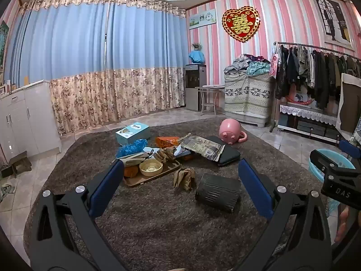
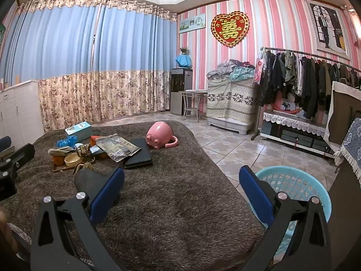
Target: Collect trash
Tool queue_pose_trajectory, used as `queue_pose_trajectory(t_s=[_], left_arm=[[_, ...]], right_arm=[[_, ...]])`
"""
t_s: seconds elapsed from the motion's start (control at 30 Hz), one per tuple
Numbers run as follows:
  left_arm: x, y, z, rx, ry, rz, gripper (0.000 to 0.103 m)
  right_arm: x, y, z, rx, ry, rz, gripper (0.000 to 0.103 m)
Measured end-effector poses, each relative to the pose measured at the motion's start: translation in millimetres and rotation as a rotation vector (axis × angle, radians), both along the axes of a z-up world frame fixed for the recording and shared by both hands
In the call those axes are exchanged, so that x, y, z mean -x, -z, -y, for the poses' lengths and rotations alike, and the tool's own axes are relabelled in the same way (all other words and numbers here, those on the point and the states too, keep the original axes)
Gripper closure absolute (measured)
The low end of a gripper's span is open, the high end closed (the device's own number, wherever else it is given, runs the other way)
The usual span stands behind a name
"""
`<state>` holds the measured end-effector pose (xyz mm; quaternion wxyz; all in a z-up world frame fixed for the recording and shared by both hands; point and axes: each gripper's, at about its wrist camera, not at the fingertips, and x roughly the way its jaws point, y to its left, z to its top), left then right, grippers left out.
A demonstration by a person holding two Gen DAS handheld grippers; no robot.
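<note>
Both the left gripper [image 1: 180,185] and the right gripper [image 2: 180,190] have fingers spread wide, holding nothing. A dark roll [image 1: 217,195] and crumpled paper [image 1: 184,178] lie before the tray [image 1: 135,181]; the blue basket [image 2: 300,187] stands beside the rug [image 2: 180,203].

The rug [image 1: 158,221] is showing a rough, shaggy brown pile. Near its far edge, a tray [image 1: 144,180] is reading as matt wood, and beside it crumpled paper [image 1: 183,177] is looking dull and creased. The foil-like bag [image 1: 203,146] is catching light glossily. Off the rug's right edge, the basket [image 2: 300,183] is appearing as smooth perforated plastic.
</note>
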<state>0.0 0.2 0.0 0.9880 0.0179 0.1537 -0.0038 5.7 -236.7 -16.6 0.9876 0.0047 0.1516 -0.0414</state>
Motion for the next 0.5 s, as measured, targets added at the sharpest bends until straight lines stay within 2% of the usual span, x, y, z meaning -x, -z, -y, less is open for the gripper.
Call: queue_pose_trajectory(t_s=[0.5], left_arm=[[0.1,0.0,0.2,-0.003,-0.001,0.0,0.005]], right_arm=[[-0.2,0.2,0.3,0.003,-0.001,-0.004,0.004]])
